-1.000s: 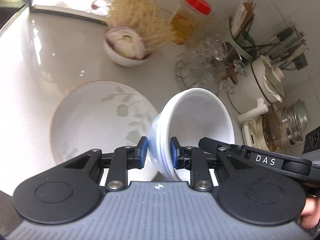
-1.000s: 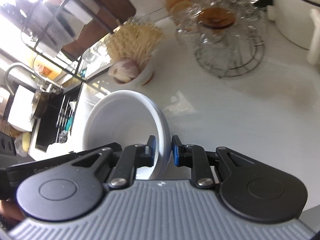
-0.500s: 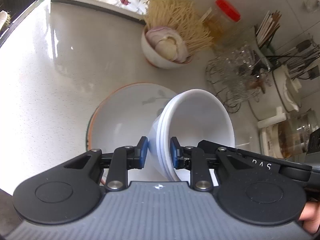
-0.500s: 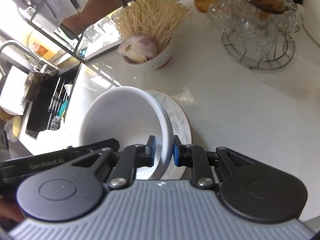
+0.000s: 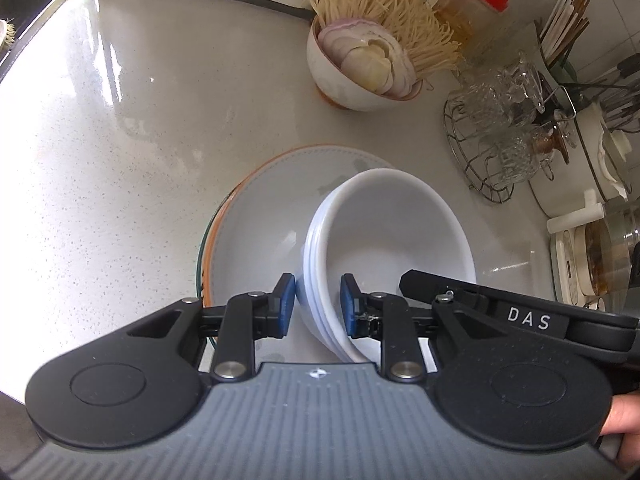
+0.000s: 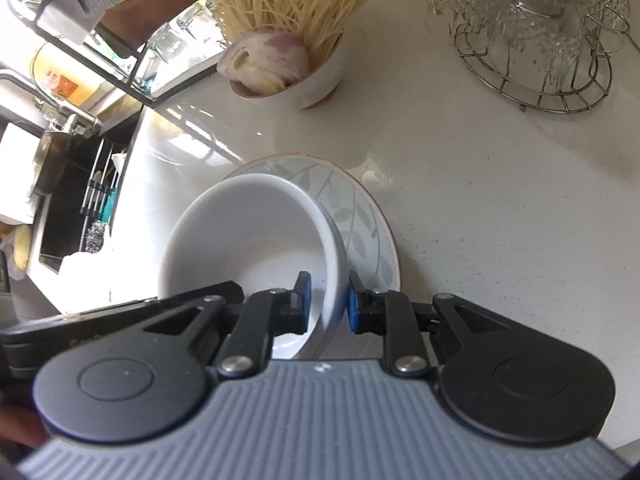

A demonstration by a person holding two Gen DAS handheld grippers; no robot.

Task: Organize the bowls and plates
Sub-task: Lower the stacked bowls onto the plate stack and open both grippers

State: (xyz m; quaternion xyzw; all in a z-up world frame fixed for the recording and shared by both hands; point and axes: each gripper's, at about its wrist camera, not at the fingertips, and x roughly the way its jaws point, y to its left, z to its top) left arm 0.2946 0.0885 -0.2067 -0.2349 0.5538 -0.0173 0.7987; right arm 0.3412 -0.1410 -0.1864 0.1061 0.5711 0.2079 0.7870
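Fingers (image 5: 285, 305) of both grippers pinch opposite rims of stacked white bowls (image 5: 390, 240), mid-frame above the plate (image 6: 360, 216); leaf pattern shows only from the right wrist, orange-rimmed stacking only from the left.

Each camera sits just behind its own hand-held gripper and looks steeply down along the two fingers onto the pale worktop (image 5: 120, 152), at close range. The left wrist view comes in from the left side of the stacked white bowls (image 5: 384, 248) and faces the worktop's back edge and the wall. The right wrist view comes in from the right side and also takes in the sink edge. Both views share the bowls, the leaf-patterned plate (image 6: 360, 216), the noodle bowl (image 5: 360, 76) and the wire rack of glasses (image 6: 532, 36).
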